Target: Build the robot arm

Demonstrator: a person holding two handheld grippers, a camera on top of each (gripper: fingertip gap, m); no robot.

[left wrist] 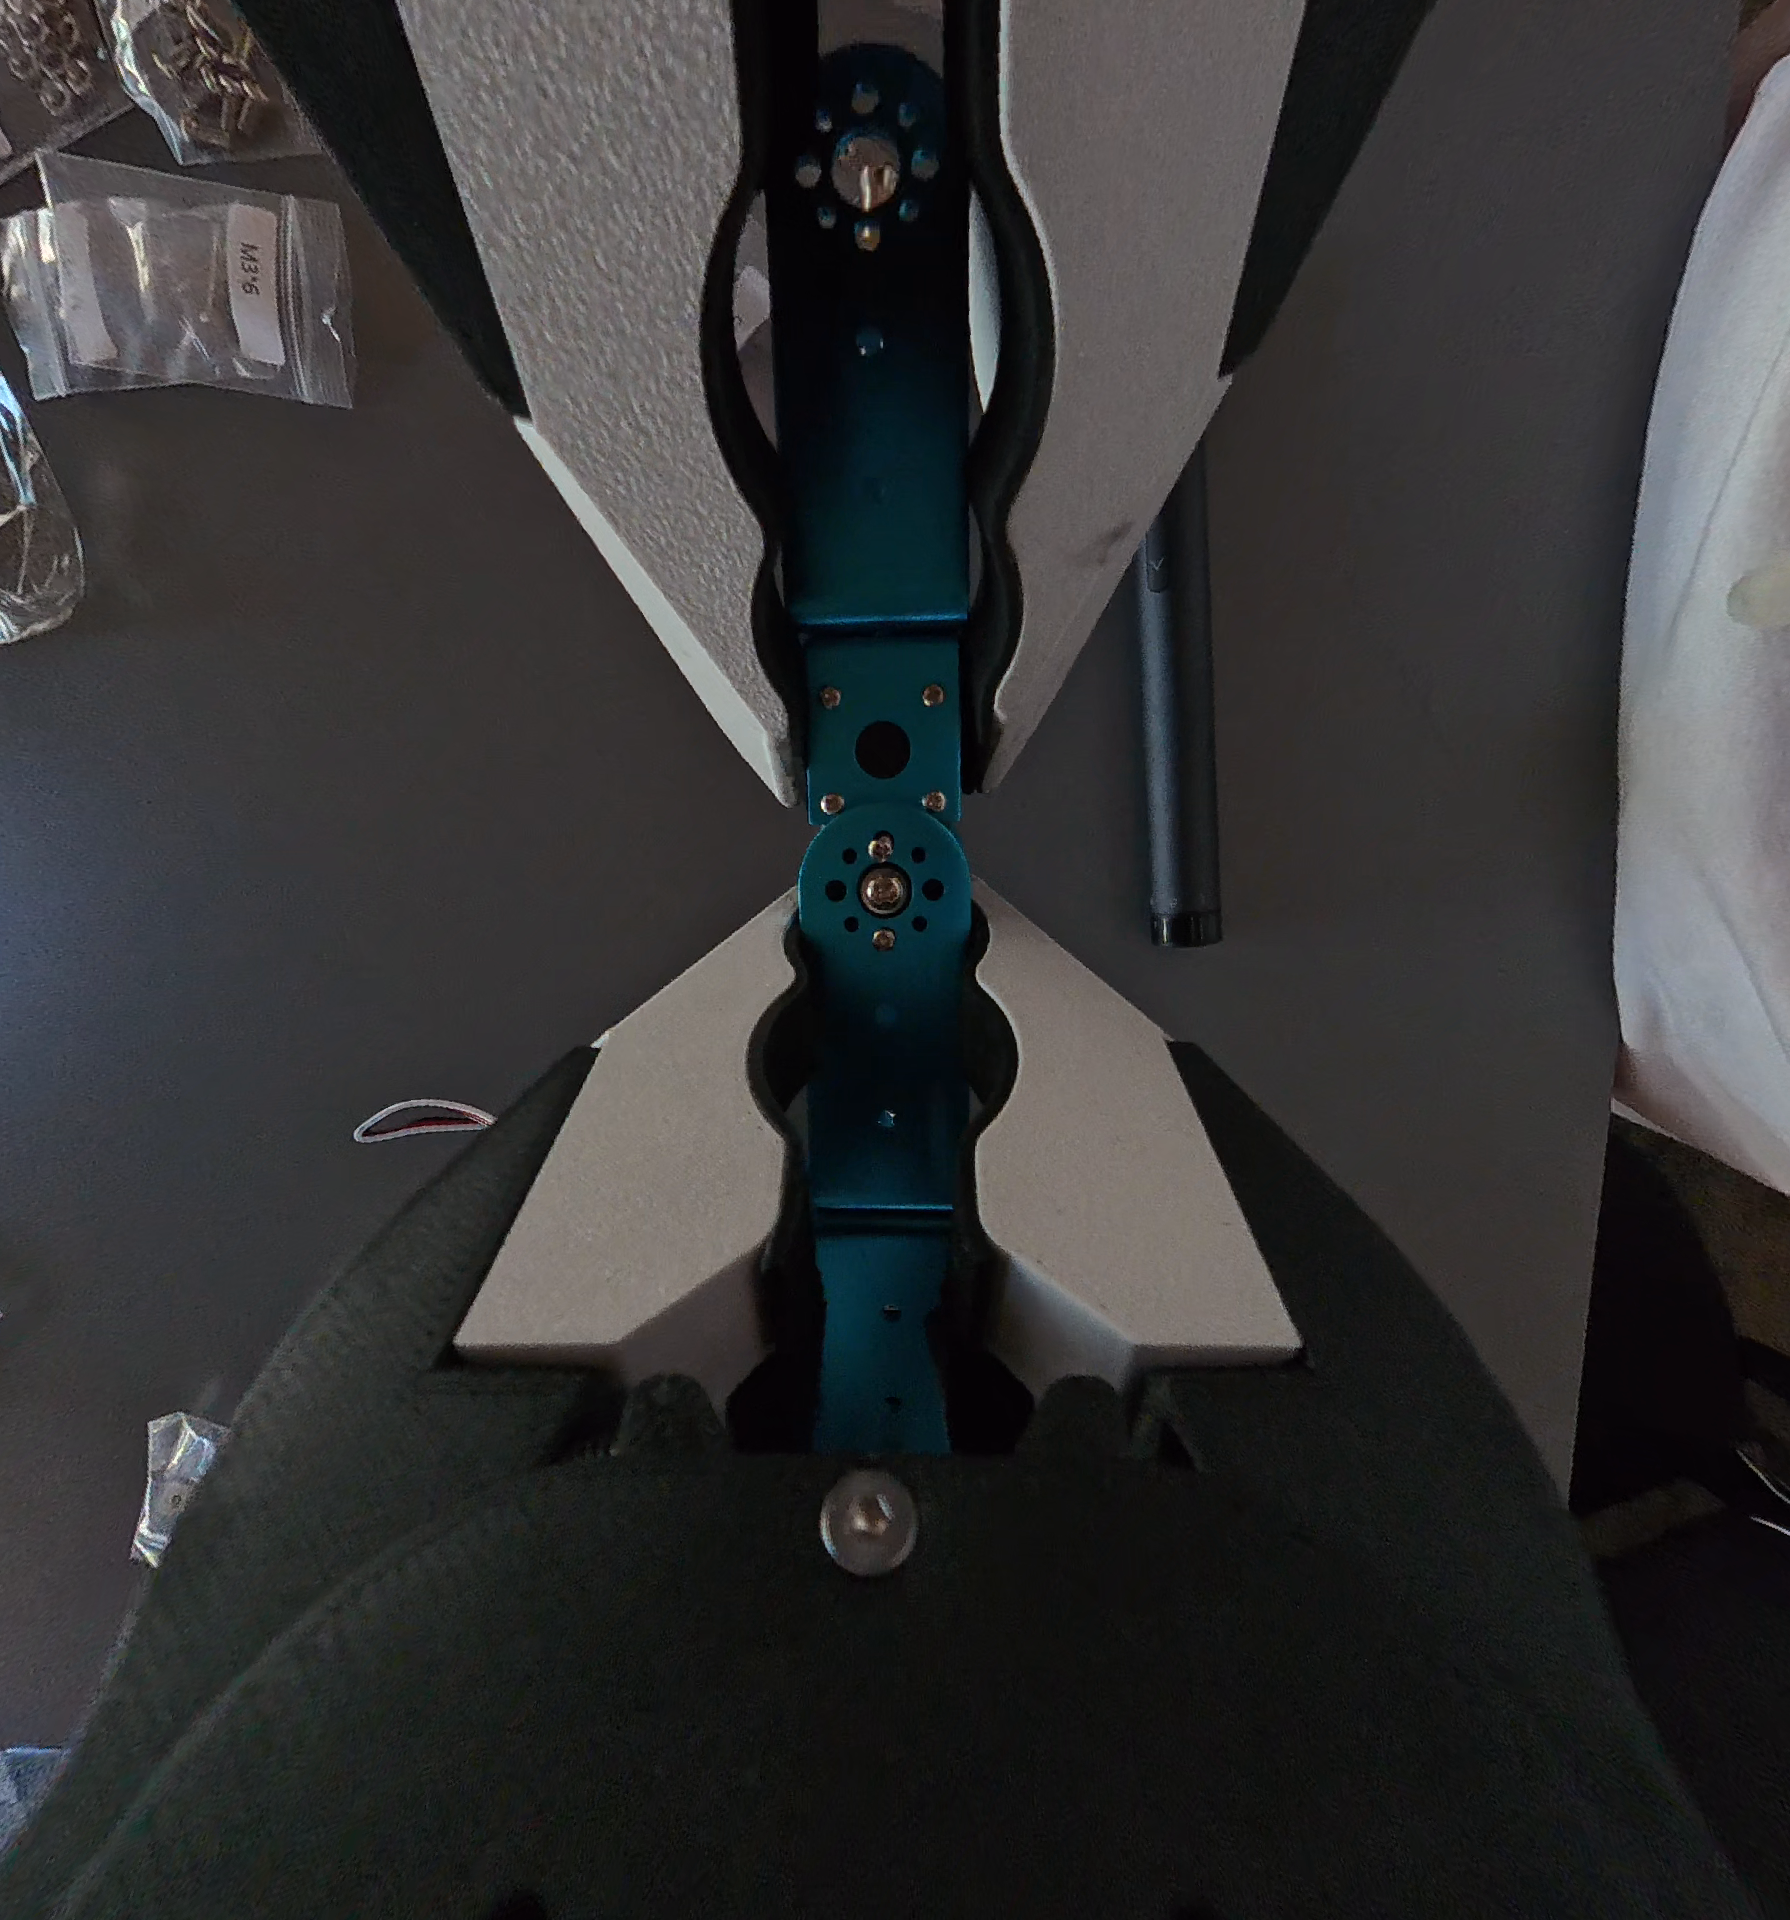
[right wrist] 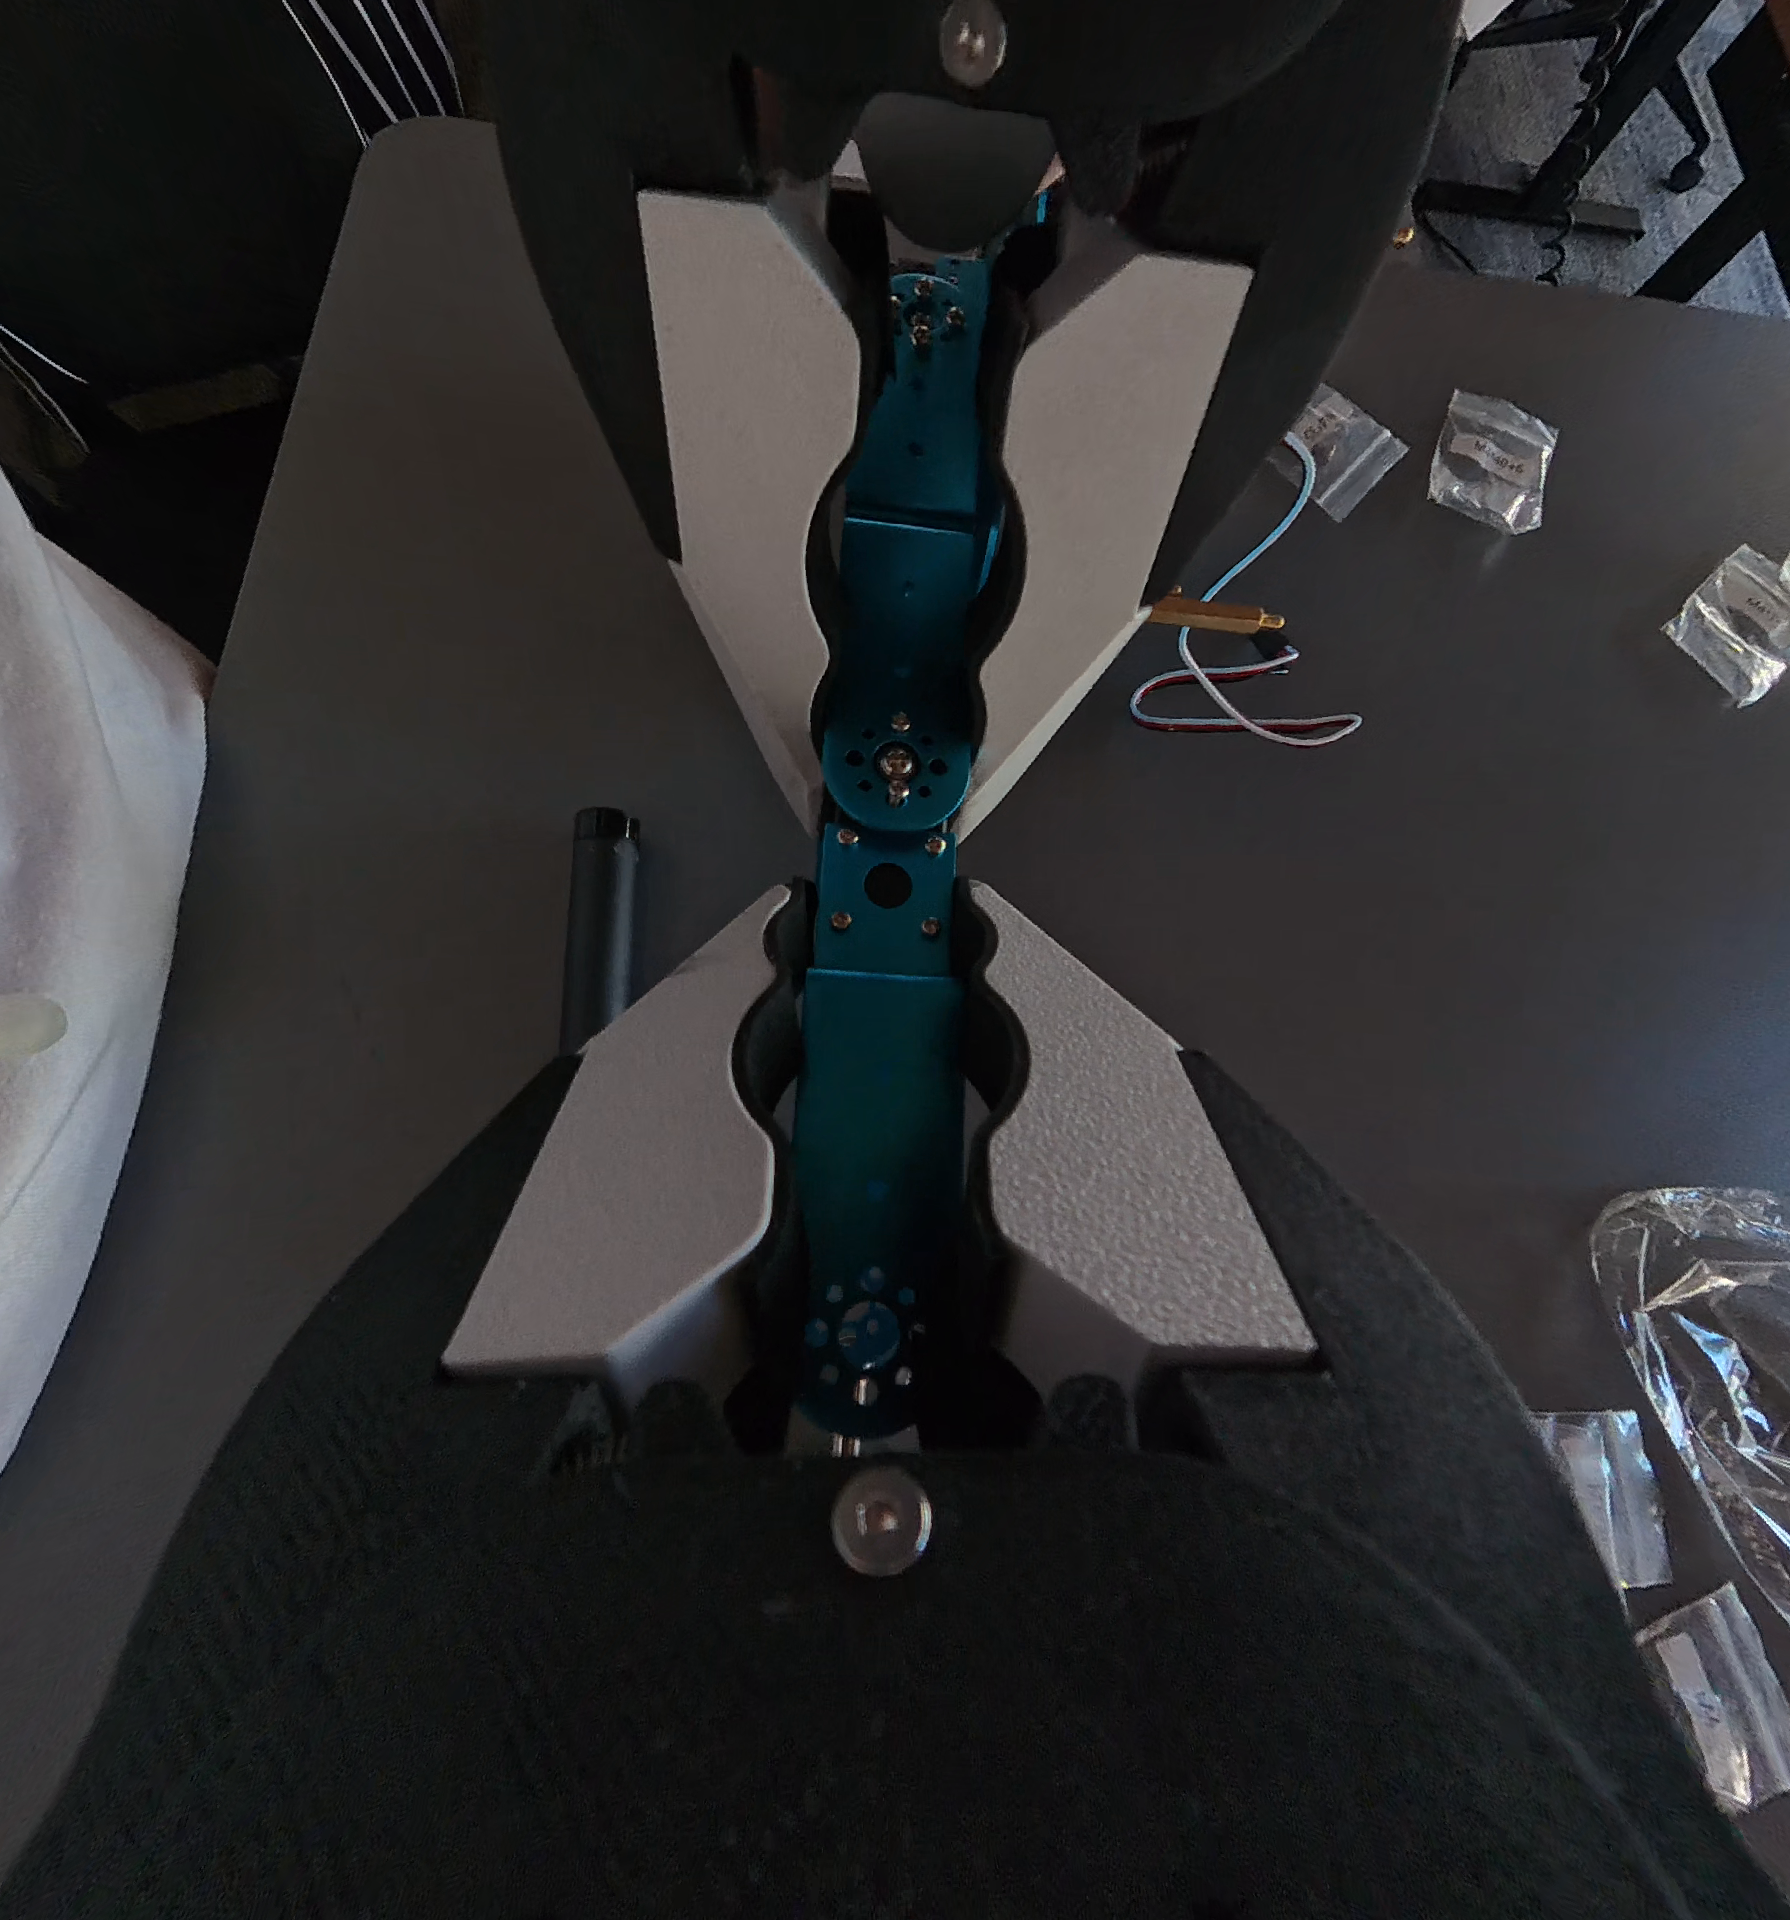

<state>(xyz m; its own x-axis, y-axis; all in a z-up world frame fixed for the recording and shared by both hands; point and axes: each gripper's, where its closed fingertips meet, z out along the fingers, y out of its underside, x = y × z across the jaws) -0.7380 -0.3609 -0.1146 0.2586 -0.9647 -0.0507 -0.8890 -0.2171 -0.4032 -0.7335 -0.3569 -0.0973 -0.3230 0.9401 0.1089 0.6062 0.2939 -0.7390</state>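
Left gripper (left wrist: 883, 940): clamped on near blue bracket (left wrist: 883, 1049).
Right gripper (right wrist: 883, 894): clamped on mating bracket (right wrist: 886, 1101).
Risk: opposing pull could twist the screwed joint (left wrist: 880, 888) between fingertips.

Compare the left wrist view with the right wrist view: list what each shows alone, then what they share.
Left wrist view only: bags of small metal parts at upper left.

Right wrist view only: a brass standoff, the full wire loop and a chair base on the floor.

Both: the left hand-held gripper and right hand-held gripper, facing each other, each shut on the blue bracket assembly, plus the dark pen and white cloth.
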